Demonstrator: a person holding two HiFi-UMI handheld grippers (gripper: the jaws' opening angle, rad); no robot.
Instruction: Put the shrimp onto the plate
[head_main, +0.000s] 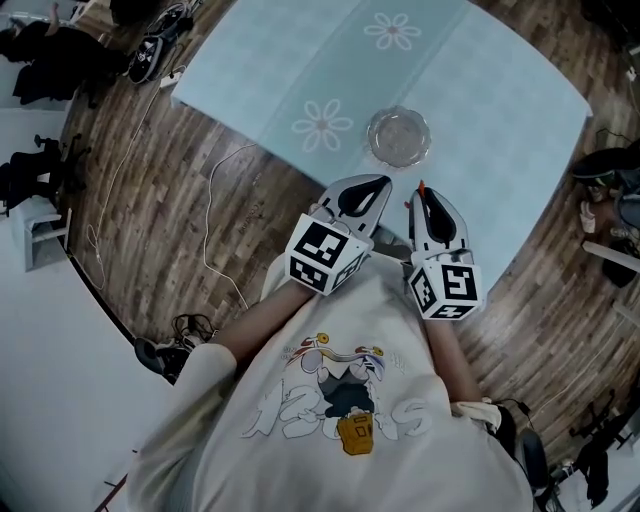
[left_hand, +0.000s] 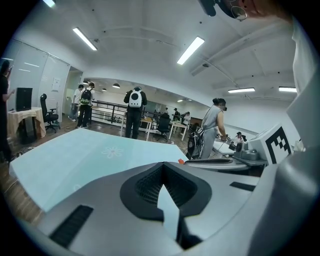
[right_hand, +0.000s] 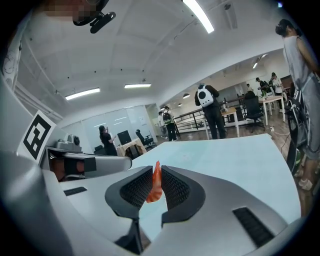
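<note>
Step in hand: the carry, I judge. The shrimp (right_hand: 155, 187) is already gripped but not yet on the plate (head_main: 398, 138).
Shrimp: orange, standing upright between the right gripper's pads, its tip poking above them. It is on the person's side of the plate and near it.
Right gripper (right_hand: 156, 176): jaws pinching the shrimp. It is held just off the table's edge, pointing toward the plate.
Left gripper (left_hand: 164, 167): jaws pressed together at the tips with nothing between them. It sits beside the right one, also on the person's side of the plate.
Plate: clear glass, bare, on the pale blue table (head_main: 500, 110), beside 1 of the 2 flower prints.
Next move: probably reach forward until the shrimp is over the plate, lower it, then part the jaws.
</note>
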